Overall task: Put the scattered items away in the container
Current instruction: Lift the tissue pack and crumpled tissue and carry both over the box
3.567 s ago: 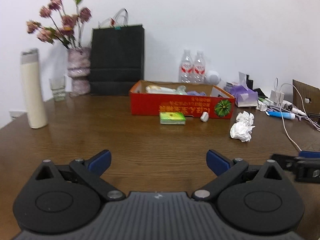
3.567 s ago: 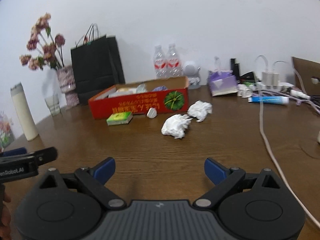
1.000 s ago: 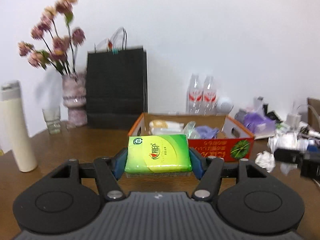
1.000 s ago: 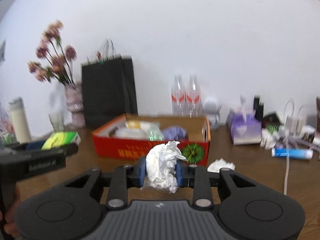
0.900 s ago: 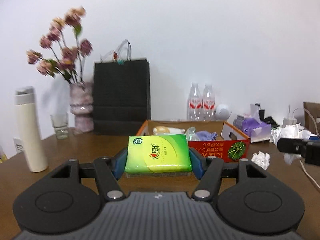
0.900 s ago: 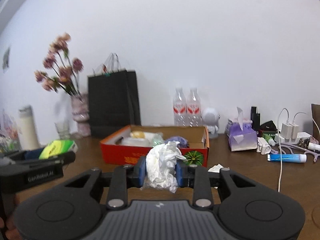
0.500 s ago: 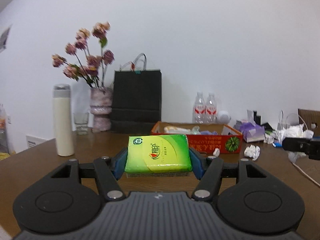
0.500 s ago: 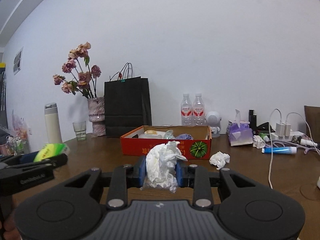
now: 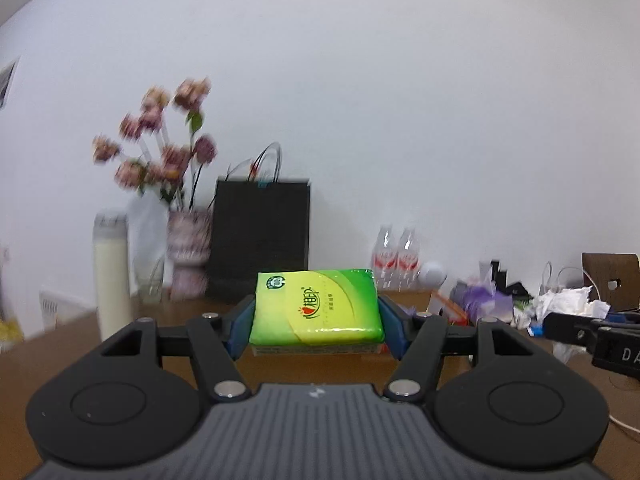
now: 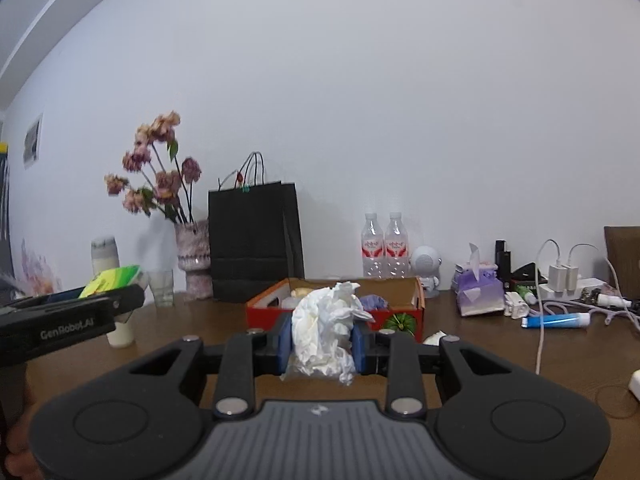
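Note:
My left gripper (image 9: 316, 330) is shut on a green and yellow tissue pack (image 9: 316, 306), held level in front of its camera. My right gripper (image 10: 322, 338) is shut on a crumpled white tissue (image 10: 324, 328). The red cardboard box (image 10: 404, 318), with several items inside, stands on the brown table beyond the right gripper; in the left wrist view only its right corner (image 9: 448, 304) shows behind the pack. A second crumpled tissue (image 10: 434, 337) lies on the table by the box's right end. In the right wrist view the left gripper (image 10: 72, 320) with the pack is at the far left.
Behind the box stand a black paper bag (image 10: 254, 240), a vase of dried flowers (image 10: 194, 260), two water bottles (image 10: 384, 246) and a white tumbler (image 9: 110, 272). To the right lie a purple tissue box (image 10: 478, 294), a blue tube (image 10: 556, 321), chargers and cables (image 10: 540, 320).
Both grippers have drawn back from the box and risen a little, each keeping its load. The box and the things behind it look smaller and farther away.

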Tool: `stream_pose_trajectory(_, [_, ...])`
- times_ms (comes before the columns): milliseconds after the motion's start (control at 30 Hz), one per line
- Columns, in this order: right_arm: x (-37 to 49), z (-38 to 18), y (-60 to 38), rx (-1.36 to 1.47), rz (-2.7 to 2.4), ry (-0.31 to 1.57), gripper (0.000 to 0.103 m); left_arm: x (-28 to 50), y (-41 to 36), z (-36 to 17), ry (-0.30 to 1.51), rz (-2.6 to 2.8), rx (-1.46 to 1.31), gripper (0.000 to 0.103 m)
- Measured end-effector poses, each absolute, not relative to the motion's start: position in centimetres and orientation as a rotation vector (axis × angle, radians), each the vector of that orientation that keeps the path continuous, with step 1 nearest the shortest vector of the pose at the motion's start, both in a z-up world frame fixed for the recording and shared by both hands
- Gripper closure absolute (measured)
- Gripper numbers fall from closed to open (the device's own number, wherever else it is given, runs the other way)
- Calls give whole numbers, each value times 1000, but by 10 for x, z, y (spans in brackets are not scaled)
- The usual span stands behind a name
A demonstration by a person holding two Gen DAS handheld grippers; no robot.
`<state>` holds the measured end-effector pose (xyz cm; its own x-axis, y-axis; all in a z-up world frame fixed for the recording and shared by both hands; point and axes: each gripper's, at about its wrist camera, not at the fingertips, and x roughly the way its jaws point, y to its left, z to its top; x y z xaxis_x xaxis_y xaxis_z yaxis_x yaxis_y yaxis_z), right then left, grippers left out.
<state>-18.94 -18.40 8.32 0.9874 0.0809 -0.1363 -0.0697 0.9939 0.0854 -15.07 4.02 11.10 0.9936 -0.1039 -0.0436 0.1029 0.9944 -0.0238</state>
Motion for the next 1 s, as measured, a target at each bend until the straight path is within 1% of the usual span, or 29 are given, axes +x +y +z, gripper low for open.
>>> stream_pose_trajectory(67, [-182, 89, -185, 60, 65, 110, 75, -142, 37, 117, 16, -114, -16, 38])
stream_pose_trajectory(233, [-140, 100, -194, 63, 62, 115, 75, -101, 23, 121, 29, -128, 23, 38])
stream_pose_trajectory(333, [-108, 100, -198, 54, 61, 133, 75, -70, 19, 122, 66, -129, 25, 38])
stream_pose_trajectory(567, [-26, 87, -206, 34, 38, 198, 75, 18, 12, 111, 173, -109, 3, 38])
stream_pose_trajectory(767, [49, 76, -223, 57, 13, 290, 75, 86, 1, 97, 245, -116, 1, 38])
stream_pose_trajectory(1000, [116, 62, -233, 59, 4, 348, 75, 157, -17, 92, 277, -125, 34, 38])
